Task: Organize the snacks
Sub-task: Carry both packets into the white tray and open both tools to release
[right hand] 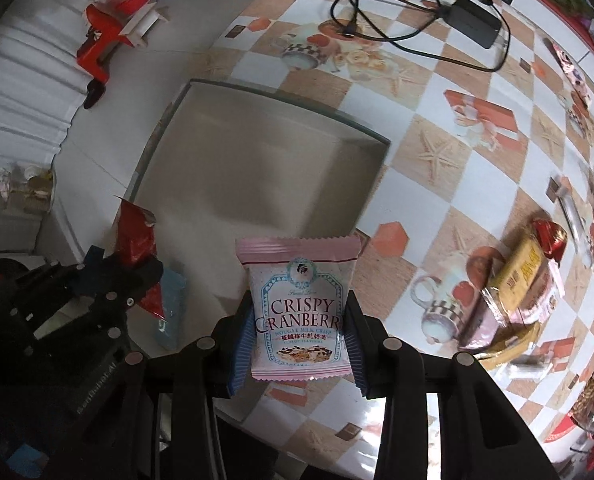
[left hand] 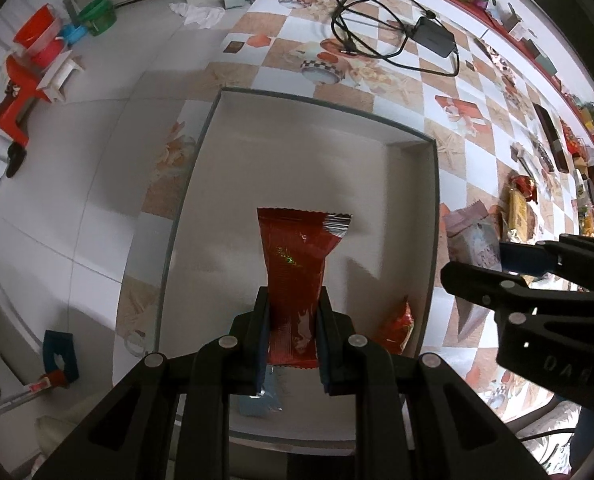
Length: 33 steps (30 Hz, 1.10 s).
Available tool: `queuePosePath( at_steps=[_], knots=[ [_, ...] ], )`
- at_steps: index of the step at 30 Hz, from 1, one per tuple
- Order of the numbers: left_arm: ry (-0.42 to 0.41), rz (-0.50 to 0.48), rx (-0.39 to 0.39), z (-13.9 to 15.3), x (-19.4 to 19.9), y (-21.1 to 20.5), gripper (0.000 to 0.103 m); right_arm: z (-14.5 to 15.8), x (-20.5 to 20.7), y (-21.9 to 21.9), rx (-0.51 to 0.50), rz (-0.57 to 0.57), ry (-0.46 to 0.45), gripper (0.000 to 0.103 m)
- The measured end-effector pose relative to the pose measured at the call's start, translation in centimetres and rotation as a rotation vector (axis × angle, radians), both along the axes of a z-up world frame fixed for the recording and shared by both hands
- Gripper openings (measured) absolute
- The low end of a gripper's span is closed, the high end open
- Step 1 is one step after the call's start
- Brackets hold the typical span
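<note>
Red foil fills the close-set jaws of the left gripper (left hand: pixel 291 334): they pinch a long red snack packet (left hand: pixel 295 272) by its lower half, and it hangs above the open beige box (left hand: pixel 431 216), well inside the rim. On the box floor below lie a light blue packet (left hand: pixel 259 402), partly hidden behind the jaws, and a small red-orange packet (left hand: pixel 397 326) against the right wall, so the sorting looks under way but far from finished. The right gripper (right hand: pixel 297 320) stands somewhat wider, its ribbed blue pads (right hand: pixel 243 344) pressed on both sides of a pink cranberry nougat packet (right hand: pixel 299 308). This one hangs over the chequered tablecloth (right hand: pixel 429 184), just beside the box's near right corner and not yet above it. Farther right on the table a loose heap of snacks (right hand: pixel 517 284) waits, a yellow wrapper and a red foil sweet among them. At the far end a black charger and cable (right hand: pixel 475 20) lie apart from the work.
</note>
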<state>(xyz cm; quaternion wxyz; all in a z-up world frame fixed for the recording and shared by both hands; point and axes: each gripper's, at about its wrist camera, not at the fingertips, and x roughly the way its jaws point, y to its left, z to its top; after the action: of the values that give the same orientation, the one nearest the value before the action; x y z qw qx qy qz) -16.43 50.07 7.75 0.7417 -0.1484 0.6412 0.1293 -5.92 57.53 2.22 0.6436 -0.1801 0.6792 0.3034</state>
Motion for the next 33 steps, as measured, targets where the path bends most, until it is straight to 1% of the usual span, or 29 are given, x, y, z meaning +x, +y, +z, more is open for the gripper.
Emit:
queuePosePath(
  at_steps=[6, 17, 23, 25, 26, 27, 28, 29, 30, 31, 32, 33],
  knots=[
    [0.015, 0.018, -0.015, -1.0, -0.3, 0.5, 0.022, -1.1, -0.1, 1.9, -0.025, 0.033, 0.014, 0.042],
    [0.043, 0.048, -0.025, -2.3, -0.3, 1.1, 0.022, -2.5, 0.7, 4.4, -0.032, 0.059, 0.036, 0.043],
    [0.081, 0.037, -0.023, -3.6, -0.2, 0.6, 0.023, -4.6, 0.3, 5.4, -0.052, 0.061, 0.073, 0.043],
    [0.087, 0.024, -0.009, -3.7, -0.3, 0.2, 0.027, -5.0, 0.2, 5.7, -0.056, 0.059, 0.078, 0.043],
    [0.088, 0.02, -0.009, -3.7, -0.4, 0.1, 0.035, -5.2, 0.2, 5.8, -0.057, 0.06, 0.081, 0.043],
    [0.089, 0.019, -0.008, -3.6, -0.6, 0.0, 0.05, -5.2, 0.2, 5.9, -0.058, 0.062, 0.084, 0.044],
    [0.085, 0.019, -0.002, -3.5, -0.7, -0.2, 0.056, -5.3, 0.1, 5.9, -0.057, 0.063, 0.086, 0.044],
    [0.081, 0.019, 0.004, -3.3, -0.8, -0.3, 0.065, -5.3, 0.1, 5.9, -0.057, 0.064, 0.087, 0.044],
    [0.079, 0.019, 0.007, -3.2, -0.9, -0.4, 0.069, -5.3, 0.2, 6.0, -0.057, 0.064, 0.088, 0.044],
    [0.08, 0.018, 0.004, -3.1, -1.0, -0.5, 0.07, -5.2, 0.2, 6.0, -0.056, 0.063, 0.09, 0.045],
    [0.083, 0.018, 0.002, -3.0, -1.0, -0.6, 0.072, -5.1, 0.3, 6.1, -0.052, 0.061, 0.091, 0.054],
    [0.086, 0.017, 0.002, -2.9, -1.0, -0.8, 0.073, -4.9, 0.4, 6.1, -0.046, 0.059, 0.087, 0.071]
  ],
)
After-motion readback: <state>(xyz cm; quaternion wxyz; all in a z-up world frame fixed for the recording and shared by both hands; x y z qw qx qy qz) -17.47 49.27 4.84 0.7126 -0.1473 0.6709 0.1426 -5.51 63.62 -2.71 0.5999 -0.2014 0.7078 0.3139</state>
